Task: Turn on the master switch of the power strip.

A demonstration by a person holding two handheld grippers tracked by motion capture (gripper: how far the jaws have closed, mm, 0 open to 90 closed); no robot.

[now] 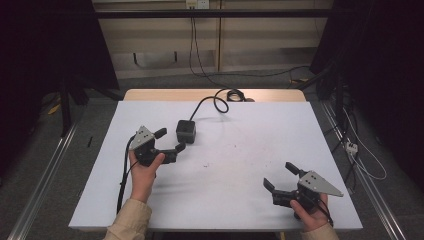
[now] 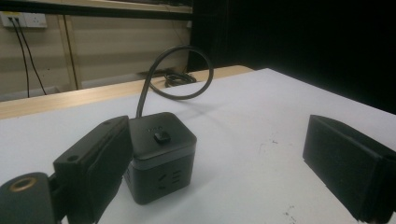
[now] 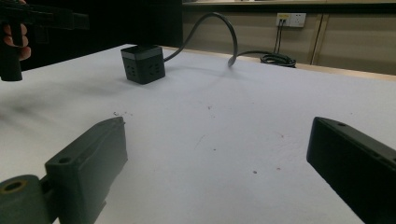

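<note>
Power cube (image 1: 186, 131) stands far-left of centre on the white table (image 1: 240, 165), its cable (image 1: 212, 102) trailing off the far edge. My left gripper (image 1: 167, 140), jaws apart, sits just beside it; my right gripper (image 1: 281, 176), also apart, waits well away. Judged rigid, smooth, moderately light: grip opposite flat side walls, clear of the stiff cable.

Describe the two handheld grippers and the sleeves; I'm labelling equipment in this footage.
Both the left gripper and the right gripper are black, each with two blocky jaws, a grey three-cornered plate on top and a black trailing cable. The person wears beige sleeves.
</note>
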